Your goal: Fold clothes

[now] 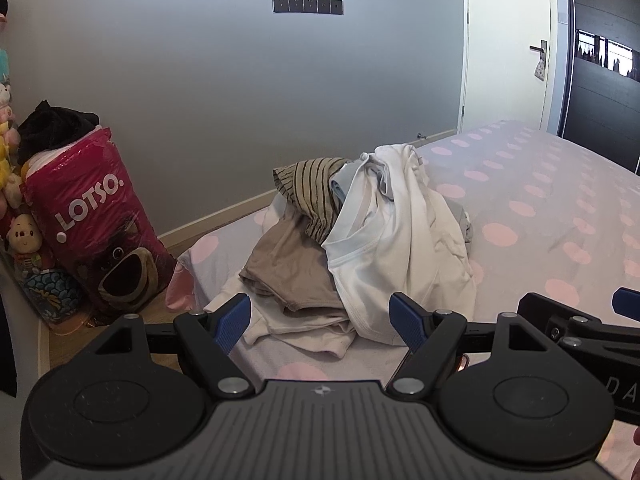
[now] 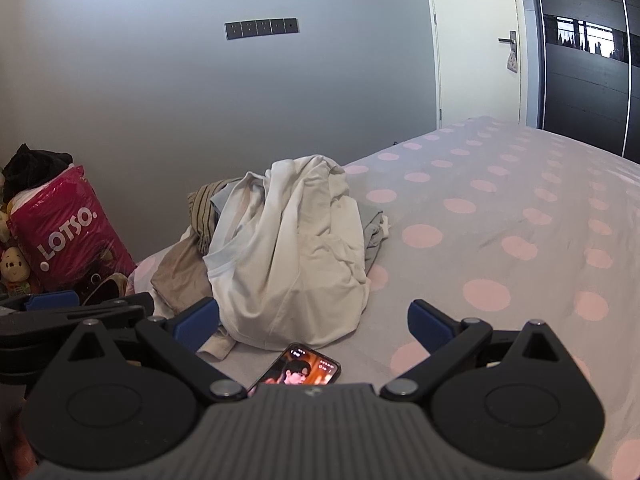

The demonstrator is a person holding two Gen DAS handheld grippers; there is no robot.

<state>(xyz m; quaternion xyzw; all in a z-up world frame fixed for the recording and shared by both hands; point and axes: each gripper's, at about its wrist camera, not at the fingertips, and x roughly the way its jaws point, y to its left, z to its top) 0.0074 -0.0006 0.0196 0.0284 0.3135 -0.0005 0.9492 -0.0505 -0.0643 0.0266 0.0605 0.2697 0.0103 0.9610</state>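
Both claws, left gripper (image 1: 320,322) and right gripper (image 2: 314,326), gape wide and hold nothing, hovering just short of the clothes (image 1: 360,240) heaped on the dotted bed (image 1: 540,200). A lit phone (image 2: 298,370) lies under the right one. Left, on the floor, a pink bag (image 1: 92,216) reads "LOTSO."

1. The left wrist view sits low over the near edge of the bed (image 1: 540,200), tilted downward, facing the grey wall (image 1: 200,80).
2. The right wrist view looks the same way from just beside it, further right.
3. Both share the clothes pile (image 1: 360,240) (close ahead), the door (image 2: 476,40) and the pink bag (image 2: 68,236).
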